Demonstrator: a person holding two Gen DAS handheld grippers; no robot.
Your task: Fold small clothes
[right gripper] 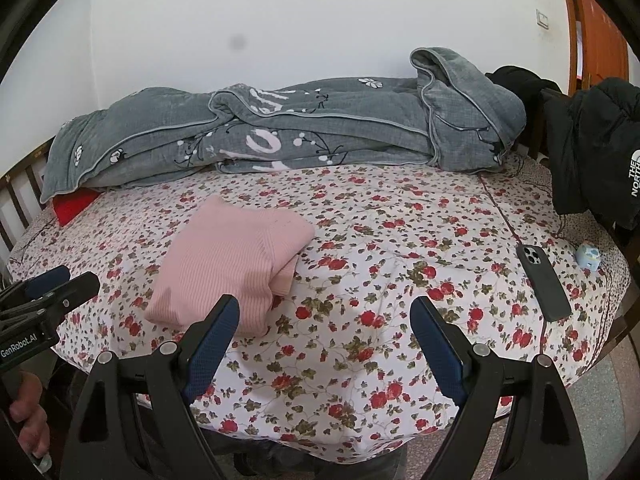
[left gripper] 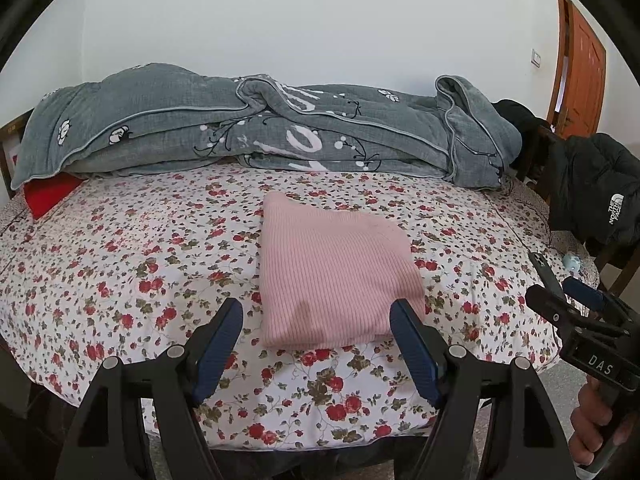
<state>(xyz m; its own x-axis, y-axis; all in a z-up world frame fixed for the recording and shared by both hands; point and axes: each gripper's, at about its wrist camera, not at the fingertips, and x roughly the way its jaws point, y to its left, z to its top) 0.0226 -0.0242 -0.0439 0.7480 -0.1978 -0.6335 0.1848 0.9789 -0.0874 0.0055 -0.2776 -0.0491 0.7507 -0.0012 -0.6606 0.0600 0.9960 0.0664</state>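
Observation:
A pink ribbed garment (left gripper: 332, 268) lies folded into a rough rectangle on the flowered bedsheet (left gripper: 140, 272). My left gripper (left gripper: 318, 312) hovers just in front of its near edge, open, with nothing pressed between the blue pads. In the right wrist view the same pink garment (right gripper: 232, 260) lies to the left of my right gripper (right gripper: 324, 308), which is open over bare flowered bedsheet (right gripper: 380, 280). The right gripper (left gripper: 568, 292) shows at the right edge of the left wrist view, and the left gripper (right gripper: 60, 280) at the left edge of the right wrist view.
A rumpled grey quilt (left gripper: 260, 128) lies along the far side of the bed, with a red item (left gripper: 50, 194) under its left end. A black phone (right gripper: 542, 282) and a small blue object (right gripper: 588, 258) lie at the right. A black jacket (right gripper: 592, 140) hangs beyond.

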